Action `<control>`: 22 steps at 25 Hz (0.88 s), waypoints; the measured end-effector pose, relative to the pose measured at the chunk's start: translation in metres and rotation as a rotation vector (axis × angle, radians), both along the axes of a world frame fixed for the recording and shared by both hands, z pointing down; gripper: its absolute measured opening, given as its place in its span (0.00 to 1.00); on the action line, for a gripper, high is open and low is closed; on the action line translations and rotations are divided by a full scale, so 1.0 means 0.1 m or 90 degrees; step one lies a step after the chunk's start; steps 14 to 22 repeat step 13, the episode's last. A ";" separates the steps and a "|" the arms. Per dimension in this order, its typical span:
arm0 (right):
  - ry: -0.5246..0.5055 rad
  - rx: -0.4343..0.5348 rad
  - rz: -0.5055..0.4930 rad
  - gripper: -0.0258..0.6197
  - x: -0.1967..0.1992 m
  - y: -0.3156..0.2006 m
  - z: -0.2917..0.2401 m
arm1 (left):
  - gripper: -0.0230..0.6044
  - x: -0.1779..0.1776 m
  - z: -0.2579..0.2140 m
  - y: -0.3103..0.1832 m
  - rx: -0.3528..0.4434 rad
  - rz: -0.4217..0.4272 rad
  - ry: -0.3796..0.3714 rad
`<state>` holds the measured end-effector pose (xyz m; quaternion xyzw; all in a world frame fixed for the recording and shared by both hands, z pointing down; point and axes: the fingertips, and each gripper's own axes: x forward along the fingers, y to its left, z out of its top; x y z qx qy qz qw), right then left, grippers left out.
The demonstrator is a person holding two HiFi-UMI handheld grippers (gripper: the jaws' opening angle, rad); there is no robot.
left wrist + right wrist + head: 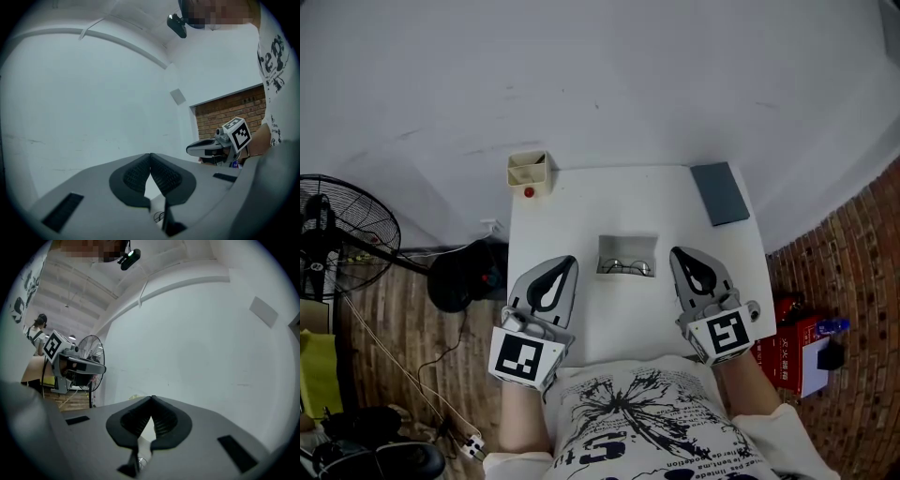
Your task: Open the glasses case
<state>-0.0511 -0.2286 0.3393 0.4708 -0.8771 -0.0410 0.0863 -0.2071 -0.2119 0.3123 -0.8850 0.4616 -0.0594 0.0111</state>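
A pair of glasses point(626, 267) lies in a shallow white tray-like holder point(626, 244) at the middle of the white table point(581, 206). A flat dark grey case point(720, 192) lies shut at the far right corner. My left gripper point(570, 262) hovers just left of the holder, its jaws shut with nothing between them point(150, 154). My right gripper point(677, 253) hovers just right of the holder, also shut and empty point(151, 398). Both point level toward the wall, and neither touches the holder or the case. Each shows in the other's view: right point(211, 146), left point(75, 364).
A small beige box point(530, 172) with a red dot stands at the table's far left corner. A black fan point(337, 234) and cables stand on the floor at the left. Red boxes point(792, 352) sit on the floor at the right. A white wall is close behind the table.
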 end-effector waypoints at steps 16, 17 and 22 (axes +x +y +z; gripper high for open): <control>-0.023 -0.017 0.019 0.06 0.03 -0.04 0.08 | 0.06 0.02 0.08 -0.02 -0.013 0.006 0.004; -0.023 -0.017 0.019 0.06 0.03 -0.04 0.08 | 0.06 0.02 0.08 -0.02 -0.013 0.006 0.004; -0.023 -0.017 0.019 0.06 0.03 -0.04 0.08 | 0.06 0.02 0.08 -0.02 -0.013 0.006 0.004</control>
